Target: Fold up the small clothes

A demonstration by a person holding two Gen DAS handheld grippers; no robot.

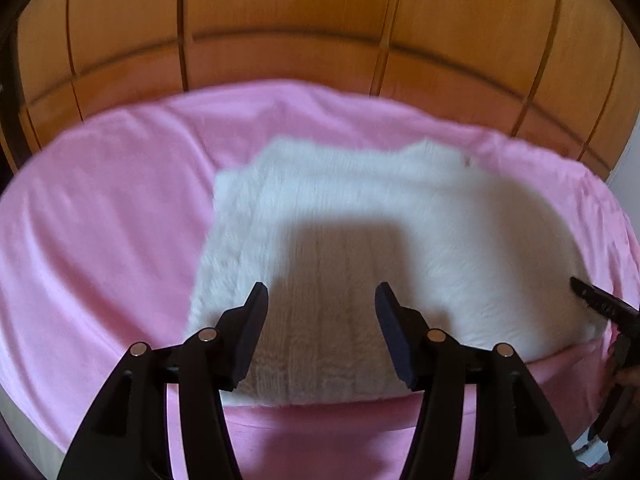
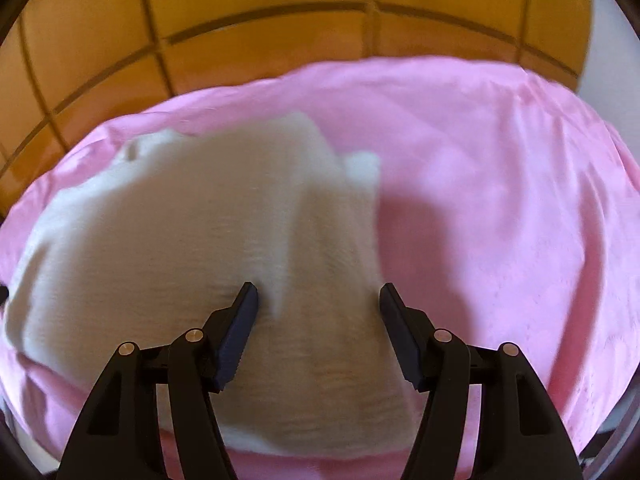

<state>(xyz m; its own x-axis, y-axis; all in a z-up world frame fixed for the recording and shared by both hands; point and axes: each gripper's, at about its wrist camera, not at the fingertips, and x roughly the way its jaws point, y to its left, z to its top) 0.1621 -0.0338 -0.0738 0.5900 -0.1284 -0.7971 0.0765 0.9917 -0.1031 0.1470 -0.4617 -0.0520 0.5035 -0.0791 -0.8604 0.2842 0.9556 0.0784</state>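
A pink sheet (image 1: 100,208) is backed by wood panelling (image 1: 280,20). On the sheet a blurred white knit garment (image 1: 360,208) is spread. Above its near edge, left gripper (image 1: 321,294) and right gripper (image 2: 318,294) are held with fingers apart, gripping nothing.

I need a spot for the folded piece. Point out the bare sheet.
Bare pink sheet lies left of the white garment, and more right of it, up to the wooden panels. The near edge is crowded: both open claws, left claw and right claw, hover over the garment.
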